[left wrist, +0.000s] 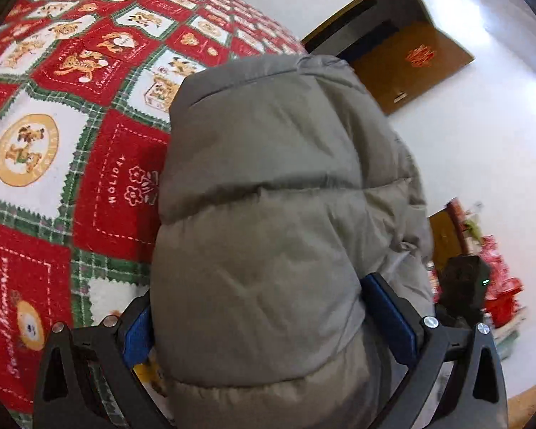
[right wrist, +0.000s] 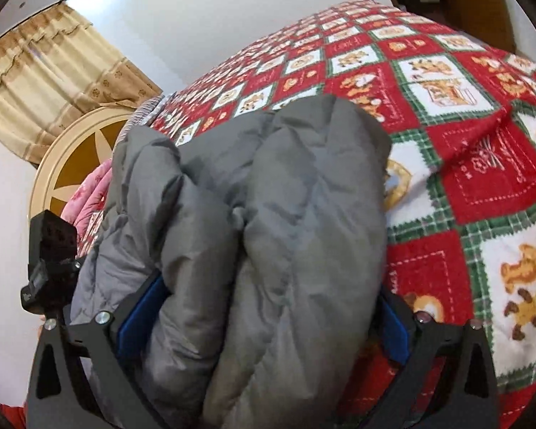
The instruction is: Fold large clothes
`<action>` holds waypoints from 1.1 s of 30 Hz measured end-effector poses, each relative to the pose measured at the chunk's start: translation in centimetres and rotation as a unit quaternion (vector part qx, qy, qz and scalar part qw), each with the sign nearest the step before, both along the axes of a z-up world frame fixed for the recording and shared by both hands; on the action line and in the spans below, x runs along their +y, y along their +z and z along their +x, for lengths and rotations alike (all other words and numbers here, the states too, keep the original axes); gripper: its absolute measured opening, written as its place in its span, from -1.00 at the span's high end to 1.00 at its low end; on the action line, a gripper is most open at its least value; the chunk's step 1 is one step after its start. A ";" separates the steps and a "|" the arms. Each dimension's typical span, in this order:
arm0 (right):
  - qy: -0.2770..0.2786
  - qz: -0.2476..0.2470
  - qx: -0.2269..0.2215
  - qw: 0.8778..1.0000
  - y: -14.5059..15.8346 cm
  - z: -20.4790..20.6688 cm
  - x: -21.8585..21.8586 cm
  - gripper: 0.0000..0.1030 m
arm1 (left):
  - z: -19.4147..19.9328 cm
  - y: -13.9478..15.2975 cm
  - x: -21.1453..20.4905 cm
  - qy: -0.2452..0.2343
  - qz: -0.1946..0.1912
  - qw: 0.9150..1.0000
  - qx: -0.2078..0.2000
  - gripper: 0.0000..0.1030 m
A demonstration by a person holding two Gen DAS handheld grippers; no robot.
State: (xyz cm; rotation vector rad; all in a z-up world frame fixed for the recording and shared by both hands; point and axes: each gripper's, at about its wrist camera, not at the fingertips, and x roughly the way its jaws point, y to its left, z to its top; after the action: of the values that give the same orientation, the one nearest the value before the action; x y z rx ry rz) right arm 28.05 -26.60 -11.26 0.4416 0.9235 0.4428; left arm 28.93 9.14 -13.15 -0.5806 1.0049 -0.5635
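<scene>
A grey puffer jacket (left wrist: 275, 178) is bunched into a thick folded bundle and fills the middle of the left wrist view, above a red, white and green patchwork bedspread (left wrist: 71, 143). My left gripper (left wrist: 264, 318) clamps it, one blue pad pressing each side of the bundle. In the right wrist view the same jacket (right wrist: 286, 196) shows as two puffy folds, with my right gripper (right wrist: 268, 316) shut on it in the same way. The bundle hides most of both grippers' fingertips. The bedspread (right wrist: 464, 143) lies to the right there.
A brown open door (left wrist: 411, 60) and white wall stand beyond the bed, with red items (left wrist: 500, 279) on the floor. A beige curtain (right wrist: 53, 71), a round cream and brown panel (right wrist: 75, 164) and pink cloth (right wrist: 89, 200) lie to the left in the right wrist view.
</scene>
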 end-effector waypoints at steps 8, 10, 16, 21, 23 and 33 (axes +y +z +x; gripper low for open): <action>0.046 -0.016 -0.022 0.999 -0.5 -0.7 1.7 -1.00 | -0.2 -0.4 -1.1 -0.044 0.007 0.998 -0.038 -0.97; 0.047 -0.019 -0.024 0.998 -0.6 -0.5 2.2 -1.00 | -0.1 -0.3 -1.8 -0.045 0.027 0.998 -0.047 -0.97; 0.038 -0.041 -0.028 0.998 -0.5 -0.3 3.9 -0.98 | 0.3 -0.5 -2.7 -0.035 0.046 0.997 -0.059 -0.97; 0.051 -0.049 -0.029 0.997 -0.2 -1.3 3.9 -0.68 | -1.1 0.3 -4.2 -0.028 0.087 0.994 -0.059 -0.93; 0.062 -0.052 -0.035 0.996 -0.1 -1.9 3.9 -0.58 | -1.5 0.5 -4.7 -0.032 0.099 0.993 -0.061 -0.93; 0.043 -0.050 -0.023 0.998 -0.4 -1.1 4.4 -0.56 | -3.3 0.8 -5.3 -0.008 0.128 0.989 -0.072 -0.79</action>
State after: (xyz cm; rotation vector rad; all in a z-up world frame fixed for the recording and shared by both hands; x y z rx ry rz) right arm 26.93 -22.21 -11.69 0.2995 0.9190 0.4807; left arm 25.59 3.84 -12.31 -0.2996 0.9275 -0.4732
